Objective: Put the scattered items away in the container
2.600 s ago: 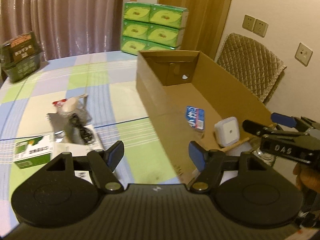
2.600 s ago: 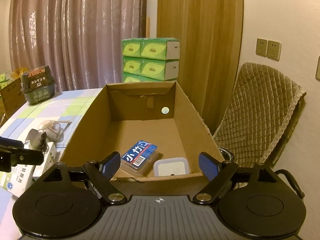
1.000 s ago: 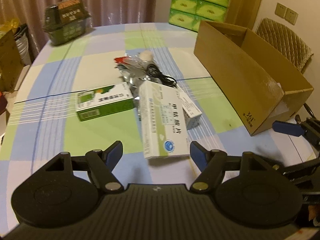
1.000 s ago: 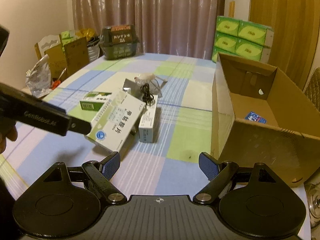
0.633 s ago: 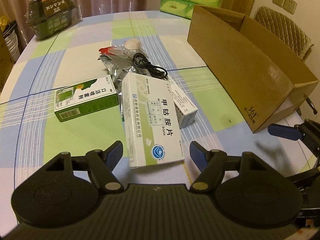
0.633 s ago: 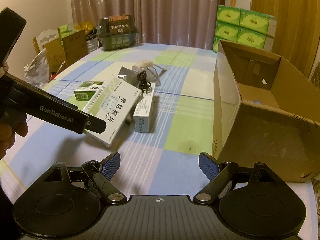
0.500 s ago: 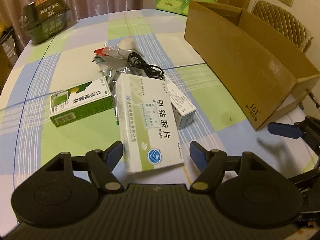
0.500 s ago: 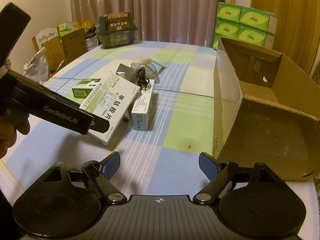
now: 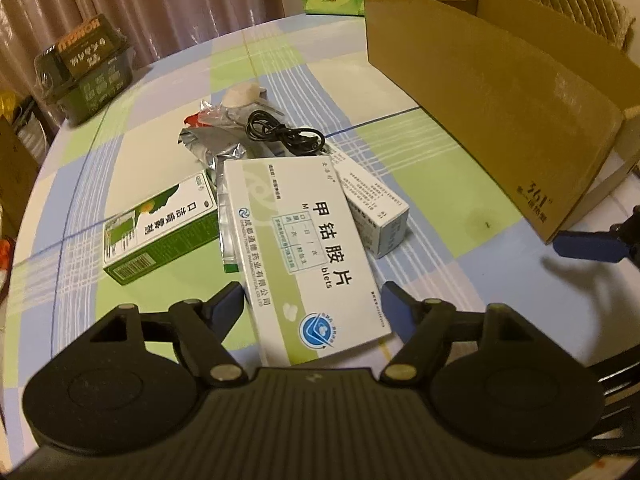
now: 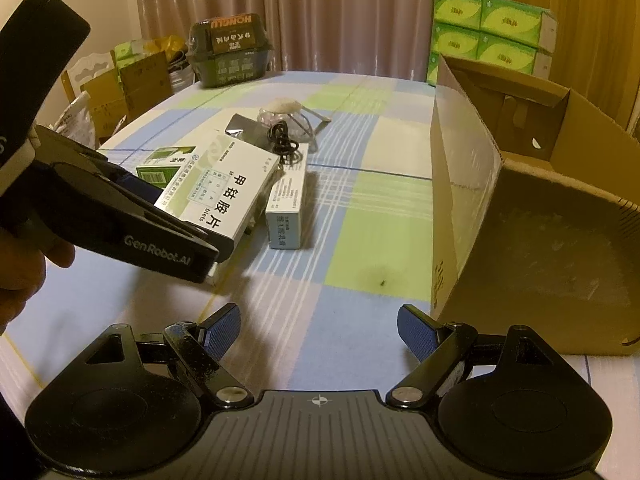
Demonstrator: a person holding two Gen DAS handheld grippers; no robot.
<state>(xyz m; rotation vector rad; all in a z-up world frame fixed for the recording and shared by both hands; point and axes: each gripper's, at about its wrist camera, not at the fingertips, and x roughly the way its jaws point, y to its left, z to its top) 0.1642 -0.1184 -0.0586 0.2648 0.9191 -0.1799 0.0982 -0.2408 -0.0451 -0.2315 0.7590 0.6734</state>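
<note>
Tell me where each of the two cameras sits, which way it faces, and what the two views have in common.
Left wrist: sits on the left gripper, looking down its opening jaws at the large white medicine box lying between them untouched; its own fingers show, plus a blue pad of the right gripper.
Right wrist: sits on the right gripper, jaws open and empty, facing across the table; the left gripper's black body and a hand show.
Shared: the medicine box, black cable, cardboard box.

A white medicine box [image 9: 304, 256] at six o'clock reads "甲钴胺片"; the cardboard box [image 9: 496, 92] at three o'clock shows "361°"; the left claw [image 10: 188, 236] bears "GenRobot.AI"; a dark package [image 10: 230, 50] at eleven o'clock reads "HONGLU".
</note>
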